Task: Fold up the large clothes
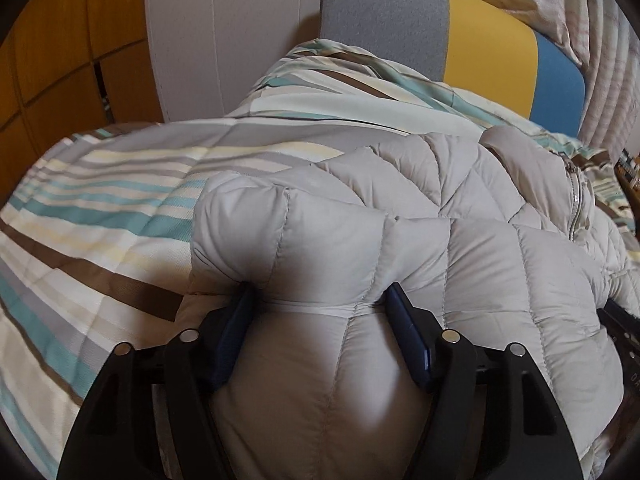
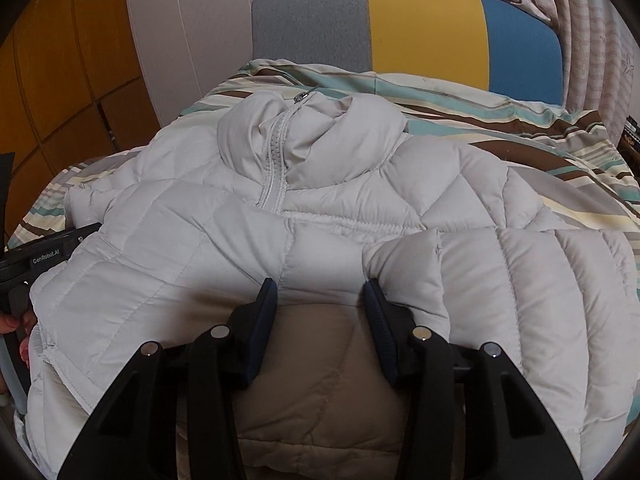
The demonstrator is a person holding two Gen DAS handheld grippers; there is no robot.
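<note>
A pale grey quilted puffer jacket (image 2: 344, 208) lies on a striped bedcover (image 1: 100, 208), its collar and zip (image 2: 276, 144) pointing towards the headboard. In the left wrist view the jacket (image 1: 460, 248) fills the lower right. My left gripper (image 1: 320, 300) has its jaws apart with a thick folded bulge of jacket between the blue pads (image 1: 404, 320). My right gripper (image 2: 320, 288) likewise has jaws apart around puffy jacket fabric at the near hem. The left gripper's body also shows in the right wrist view (image 2: 44, 260) at the left edge.
A headboard in grey (image 2: 312, 24), yellow and blue blocks stands at the far end of the bed. A white panel (image 1: 224, 40) and wooden cabinet doors (image 1: 60, 52) are on the left. Patterned curtains (image 2: 592, 12) hang at the right.
</note>
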